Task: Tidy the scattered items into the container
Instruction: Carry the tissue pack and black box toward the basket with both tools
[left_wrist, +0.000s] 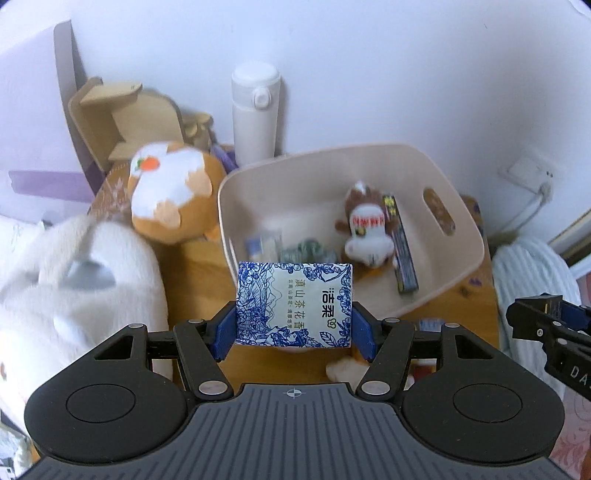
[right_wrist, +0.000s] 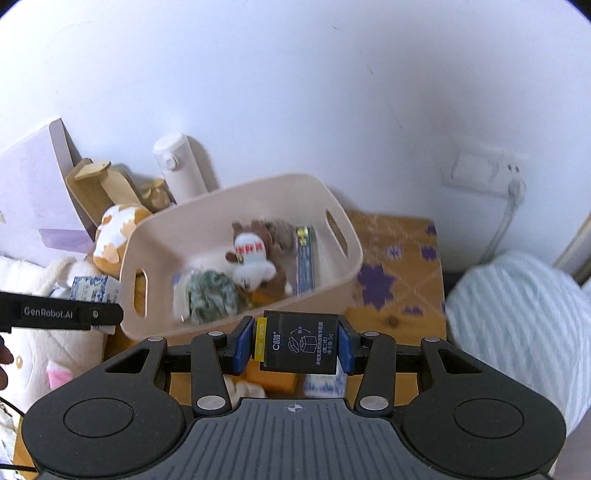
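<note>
Beige bin (left_wrist: 454, 225) part-filled; both grippers loaded, nothing dropped yet.
Already in the bin: brown-white plush (left_wrist: 364, 229), long dark box (left_wrist: 400, 243) running front-to-back, green cloth (right_wrist: 212, 291), small packs. Left gripper (left_wrist: 293, 326) clamps the tissue pack (left_wrist: 293, 304) near the bin's front rim, long axis across the jaws, print sideways. Right gripper (right_wrist: 295, 347) clamps a black box (right_wrist: 299, 345) just short of the rim, yellow tab left. Left to do, I judge: both drops, plus orange and blue-white bits (right_wrist: 323, 386) on the table (right_wrist: 399, 258).
</note>
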